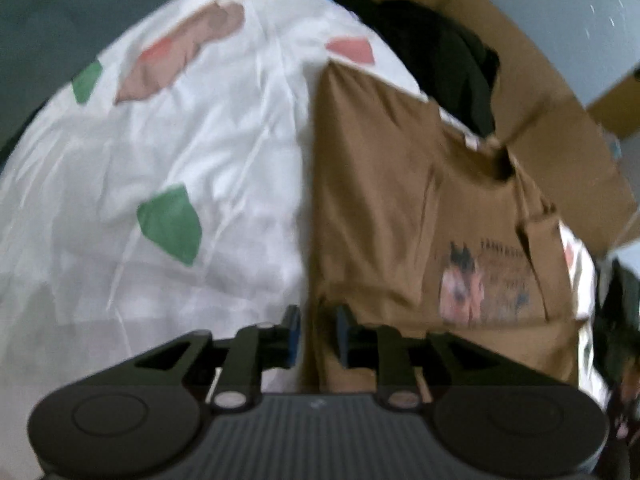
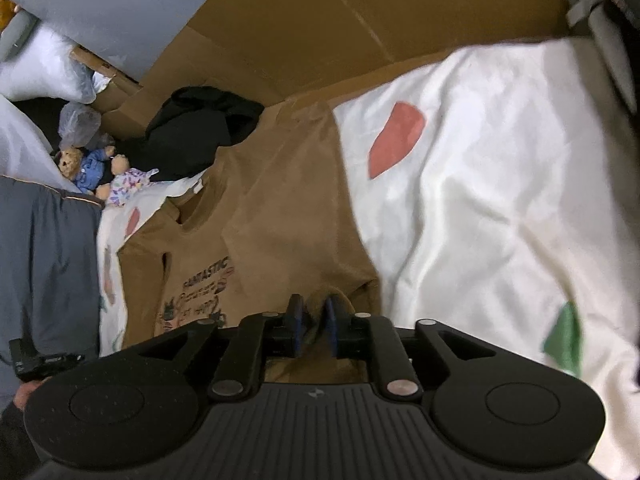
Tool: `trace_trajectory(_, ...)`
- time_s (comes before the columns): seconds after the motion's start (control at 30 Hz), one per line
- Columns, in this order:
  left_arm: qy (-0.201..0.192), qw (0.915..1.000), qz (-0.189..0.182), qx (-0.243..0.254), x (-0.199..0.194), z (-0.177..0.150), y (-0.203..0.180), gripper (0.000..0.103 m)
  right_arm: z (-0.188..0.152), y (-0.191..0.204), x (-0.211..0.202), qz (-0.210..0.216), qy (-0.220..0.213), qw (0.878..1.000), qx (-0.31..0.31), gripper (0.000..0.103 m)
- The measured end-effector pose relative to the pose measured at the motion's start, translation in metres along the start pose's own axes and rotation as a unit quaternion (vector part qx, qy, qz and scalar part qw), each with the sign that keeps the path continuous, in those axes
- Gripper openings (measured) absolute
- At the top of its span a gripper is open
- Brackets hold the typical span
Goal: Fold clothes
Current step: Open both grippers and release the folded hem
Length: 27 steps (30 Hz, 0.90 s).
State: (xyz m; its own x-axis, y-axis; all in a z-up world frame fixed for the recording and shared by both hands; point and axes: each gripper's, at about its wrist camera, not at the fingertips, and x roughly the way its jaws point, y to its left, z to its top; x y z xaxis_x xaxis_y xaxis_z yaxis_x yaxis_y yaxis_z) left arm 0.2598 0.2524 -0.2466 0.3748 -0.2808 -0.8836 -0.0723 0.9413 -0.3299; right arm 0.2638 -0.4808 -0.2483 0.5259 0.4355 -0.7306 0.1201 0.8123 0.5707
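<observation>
While the left claw (image 1: 314, 334) is sitting a little open over the brown T-shirt's (image 1: 384, 208) left edge, holding nothing I can tell, that edge may be slipping. The shirt is lying on the white bedsheet (image 1: 160, 152). The right claw (image 2: 313, 326) is pinching its right hem nearly shut.

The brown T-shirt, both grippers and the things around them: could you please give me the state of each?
brown T-shirt: partly folded, print up.
left gripper: fingers slightly apart at the shirt's edge.
right gripper: fingers pinching a shirt fold.
black garment: crumpled, unfolded.
bedsheet: spread, wrinkled.
</observation>
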Motion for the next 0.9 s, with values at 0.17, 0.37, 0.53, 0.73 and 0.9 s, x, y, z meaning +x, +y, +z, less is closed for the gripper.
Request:
trace_trajectory(0.17, 0.027, 0.9987, 0.016, 0.04, 0.009, -0.011, 0.0, 0.024, 0.0, -0.001, -0.01, -0.028, -0.001, 0.999, -0.026, 0.021)
trace_trajectory(0.37, 0.015, 0.9988, -0.019, 0.044, 0.014, -0.007, 0.003, 0.039, -0.01, -0.003, 0.002, -0.063, 0.027, 0.996, -0.066, 0.021)
trace_trajectory(0.53, 0.023, 0.9978, -0.019, 0.059, 0.025, 0.0, -0.001, 0.044, -0.016, 0.001, 0.016, -0.079, 0.041, 0.991, -0.1, 0.021)
trace_trajectory(0.73, 0.022, 0.9967, -0.018, 0.076, 0.04, 0.007, -0.008, 0.044, -0.017, 0.012, 0.031, -0.089, 0.047, 0.983, -0.151, 0.022)
trace_trajectory(0.9, 0.015, 0.9961, -0.027, 0.083, 0.051, 0.011, -0.014, 0.045, -0.01, 0.023, 0.042, -0.114, 0.037, 0.975, -0.185, 0.04)
